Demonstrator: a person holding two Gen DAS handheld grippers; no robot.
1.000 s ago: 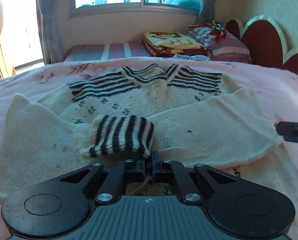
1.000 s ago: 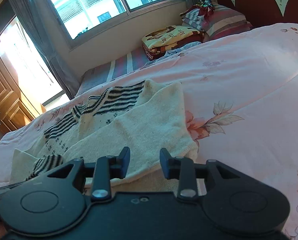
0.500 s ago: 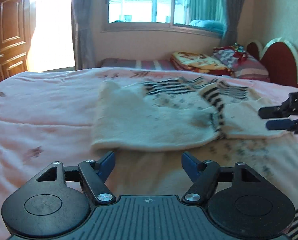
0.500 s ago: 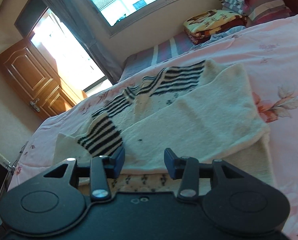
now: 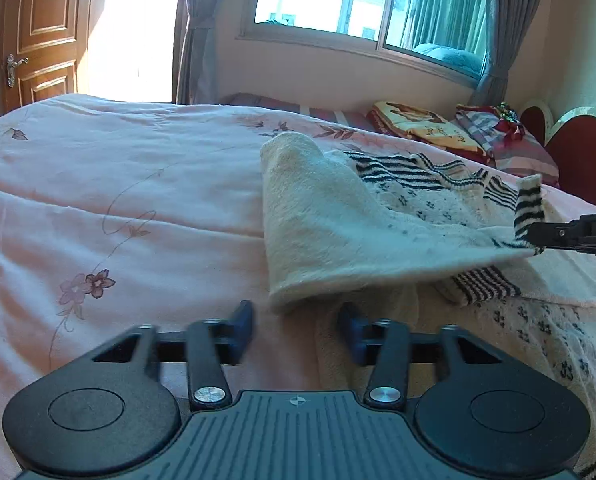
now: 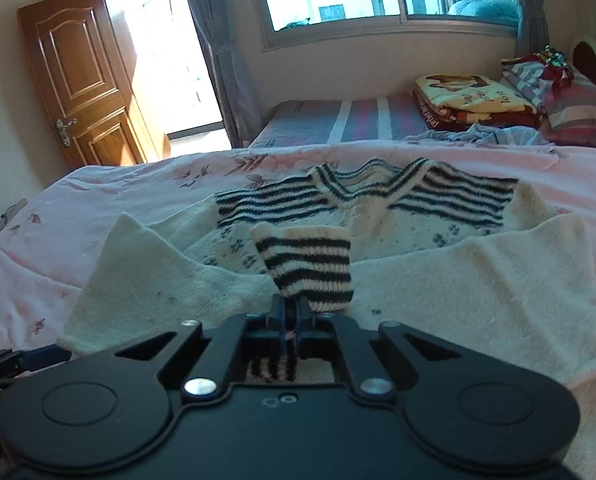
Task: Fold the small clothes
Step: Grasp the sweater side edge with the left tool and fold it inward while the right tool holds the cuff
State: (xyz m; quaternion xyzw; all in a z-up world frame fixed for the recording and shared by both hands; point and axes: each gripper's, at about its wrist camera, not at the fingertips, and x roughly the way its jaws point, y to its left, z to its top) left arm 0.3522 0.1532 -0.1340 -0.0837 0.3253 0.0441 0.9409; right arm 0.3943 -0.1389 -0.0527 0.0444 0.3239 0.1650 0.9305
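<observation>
A cream knit sweater (image 6: 410, 280) with black-and-white stripes lies flat on the bed, both sleeves folded across its body. My right gripper (image 6: 292, 309) is shut on the left sleeve's striped cuff (image 6: 306, 264) and holds it raised; the left wrist view shows the same cuff (image 5: 529, 208) pinched at the right edge by the right gripper (image 5: 536, 240). My left gripper (image 5: 297, 334) sits low at the sweater's left side, just short of the sleeve's folded edge (image 5: 286, 300). Its jaws are closing, with cream cloth between them and untouched by the pads. The other cuff (image 5: 482, 285) rests on the sweater.
The pink floral bedspread (image 5: 118, 200) stretches wide to the left of the sweater. Folded blankets (image 6: 470, 98) and pillows (image 6: 578, 120) are stacked at the far right by the red headboard (image 5: 578, 160). A wooden door (image 6: 82, 80) stands open at far left.
My left gripper let go of the striped cuff, swung left to the sweater's side, opened wide and has narrowed again. My right gripper moved across and shut on that cuff, lifting it.
</observation>
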